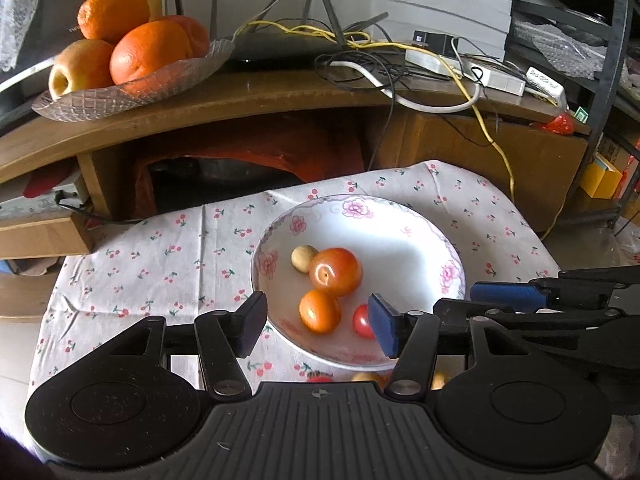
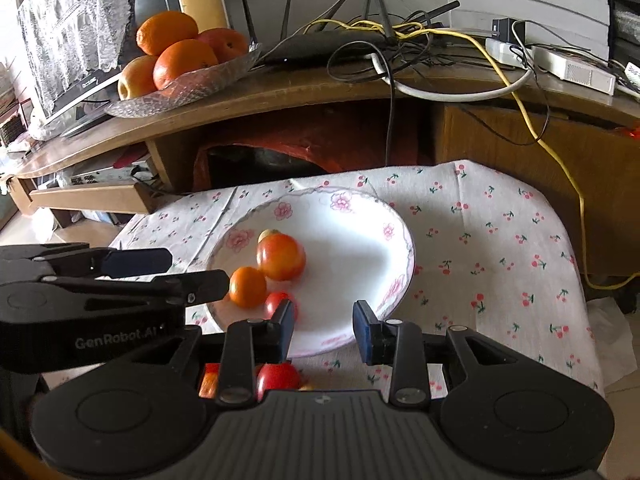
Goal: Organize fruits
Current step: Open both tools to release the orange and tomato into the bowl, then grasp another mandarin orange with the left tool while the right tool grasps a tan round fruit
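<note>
1. Both left tongs (image 1: 318, 322) and right tongs (image 2: 322, 326) gape, empty, over the near rim of the plate (image 1: 400, 240).
2. Plate, on tabletop cloth, holds 4 fruits: tomato (image 1: 335, 271) centre, small orange (image 1: 319, 310) at 6 o'clock.
3. Judged light, round, slick, bruisable; pinch across the widest girth, gently.

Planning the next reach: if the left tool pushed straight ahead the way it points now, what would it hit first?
Probably the small orange fruit in the white plate, which sits between the open left tool fingers; depth is unclear, so the plate's near rim could come first.
</note>
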`<state>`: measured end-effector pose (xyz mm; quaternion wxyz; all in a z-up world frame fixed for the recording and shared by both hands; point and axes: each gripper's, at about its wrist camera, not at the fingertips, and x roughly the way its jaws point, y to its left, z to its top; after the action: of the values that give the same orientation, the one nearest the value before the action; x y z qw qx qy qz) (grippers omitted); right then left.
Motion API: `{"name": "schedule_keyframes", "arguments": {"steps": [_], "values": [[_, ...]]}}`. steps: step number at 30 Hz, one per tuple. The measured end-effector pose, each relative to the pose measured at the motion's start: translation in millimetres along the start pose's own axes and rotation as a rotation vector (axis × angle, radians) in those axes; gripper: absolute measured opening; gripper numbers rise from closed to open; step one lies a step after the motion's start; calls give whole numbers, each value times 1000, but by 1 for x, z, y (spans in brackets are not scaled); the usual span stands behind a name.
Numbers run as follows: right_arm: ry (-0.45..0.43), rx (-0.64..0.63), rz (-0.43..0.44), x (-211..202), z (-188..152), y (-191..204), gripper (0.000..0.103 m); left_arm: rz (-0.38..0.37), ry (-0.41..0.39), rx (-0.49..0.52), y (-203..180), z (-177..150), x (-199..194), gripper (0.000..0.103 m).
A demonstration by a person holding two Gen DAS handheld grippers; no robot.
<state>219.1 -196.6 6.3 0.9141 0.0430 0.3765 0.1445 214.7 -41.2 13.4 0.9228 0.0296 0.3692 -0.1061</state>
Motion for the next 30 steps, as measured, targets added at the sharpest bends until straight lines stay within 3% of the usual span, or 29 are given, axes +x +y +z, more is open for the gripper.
{"name": "schedule_keyframes", "arguments": {"steps": [9,20,28,30], "values": [[41,-48,-8,-14,-24,3,34,-18,37,30,-4,-22,-11,64],[91,-55,-15,-17,-39,-11,35,-62,125,51,-22,-51,6,62],[104,-54,-20,-14,-43,-20,38,-48,125,61,-28,-59,17,57],[108,-58,-19,-13,-44,-21,38,-32,121,65,-28,-60,17,50]]}}
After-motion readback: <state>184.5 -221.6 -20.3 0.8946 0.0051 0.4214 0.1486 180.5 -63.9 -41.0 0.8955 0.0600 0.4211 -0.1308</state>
